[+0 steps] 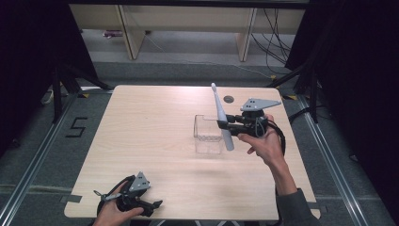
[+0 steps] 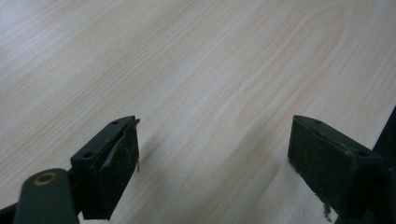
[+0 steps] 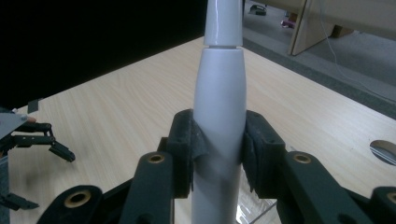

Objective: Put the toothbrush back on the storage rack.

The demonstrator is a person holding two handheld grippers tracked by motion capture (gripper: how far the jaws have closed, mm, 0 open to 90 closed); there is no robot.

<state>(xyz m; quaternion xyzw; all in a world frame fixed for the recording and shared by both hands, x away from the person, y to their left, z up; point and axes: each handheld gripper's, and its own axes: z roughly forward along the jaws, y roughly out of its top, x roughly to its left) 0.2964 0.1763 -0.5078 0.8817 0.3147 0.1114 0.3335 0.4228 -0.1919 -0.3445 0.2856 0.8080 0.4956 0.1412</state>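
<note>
Pinching white toothbrush (image 1: pixel 221 117) above clear box (image 1: pixel 208 135): right gripper (image 1: pixel 225 121); left gripper (image 2: pixel 212 163) jaws spread over bare table (image 1: pixel 150 141)

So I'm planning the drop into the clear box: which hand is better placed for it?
Right: its tool already grips the electric toothbrush beside the clear box. The left tool sits open at the near edge.

One mark can be read: a black figure "5" (image 1: pixel 76 127), made of tape strips on the grey floor (image 1: pixel 42 179), lying beside the desk (image 1: pixel 155 141) at its nine o'clock side in the high view. No label, brand or lettering can be made out on anything else in the high view or in either gripper view.
</note>
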